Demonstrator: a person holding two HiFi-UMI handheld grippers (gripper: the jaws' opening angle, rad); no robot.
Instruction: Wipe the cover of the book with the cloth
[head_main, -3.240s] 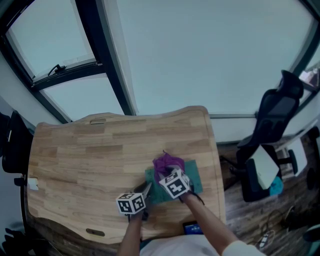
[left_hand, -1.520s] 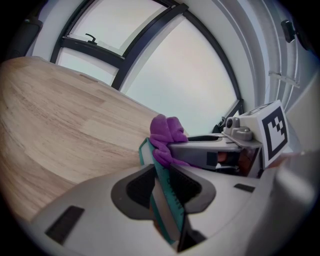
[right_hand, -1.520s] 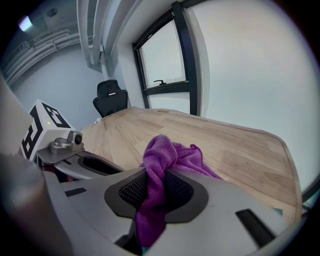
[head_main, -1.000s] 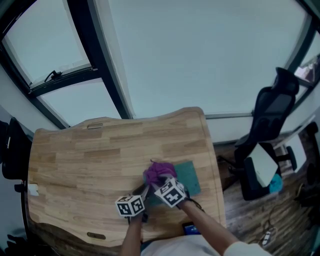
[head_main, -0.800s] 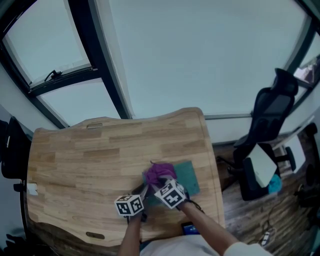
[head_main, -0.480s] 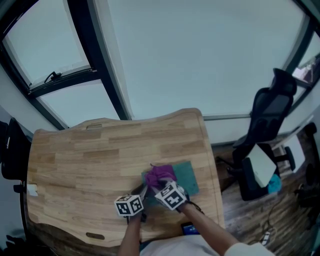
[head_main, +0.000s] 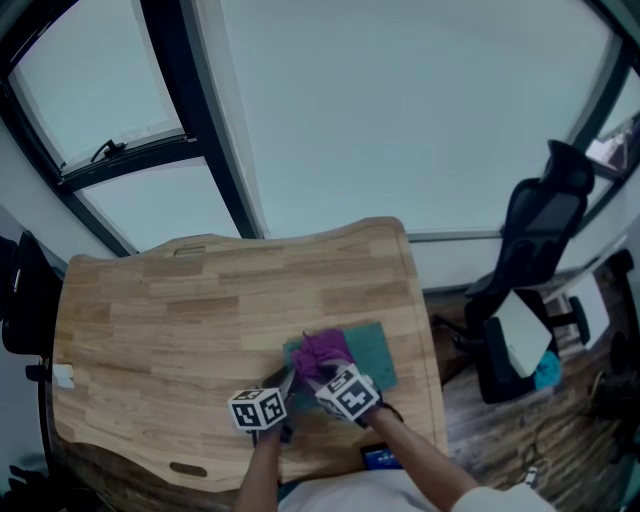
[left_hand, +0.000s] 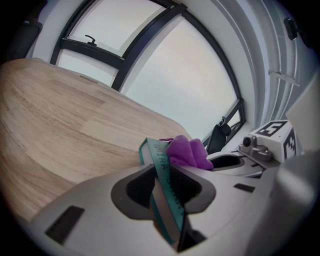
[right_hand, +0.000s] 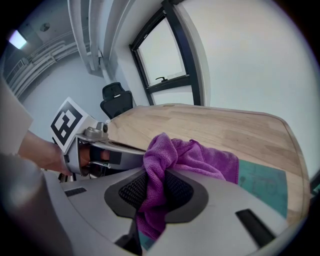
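Okay, a teal hardcover book (head_main: 372, 347) lies on the light wooden table (head_main: 150, 310), towards its front right corner as seen from overhead. The left gripper (head_main: 288, 381) has its jaws clamped on the book's near left edge. In the left gripper view (left_hand: 162, 189) the teal spine (left_hand: 161, 165) runs straight between the two pads. The dark lettering on it is too skewed to read. Can't tell whether that edge is lifted off the table.

The right gripper (head_main: 320, 366) has its jaws closed on a bunched fold of purple microfibre cloth (head_main: 321, 349). In the right gripper view (right_hand: 155, 194) the fold is pinched between the pads, and the rest of the cloth (right_hand: 200, 157) spreads forward over the cover. Bare teal cover (right_hand: 263, 182) shows beyond it to the right. The cloth's lower tail drops below the jaws and out of sight. From the left gripper view the cloth (left_hand: 188, 152) is only a lump behind the spine.

From overhead both sets of jaws are mostly hidden under the marker cubes (head_main: 259, 408), and the forearms (head_main: 420, 462) are cut off at the bottom edge. A small dark object with a blue face (head_main: 382, 458) sits at the table's front edge, half hidden by the right arm and unclear. A black office chair (head_main: 545, 225) stands to the right, apart from the table.
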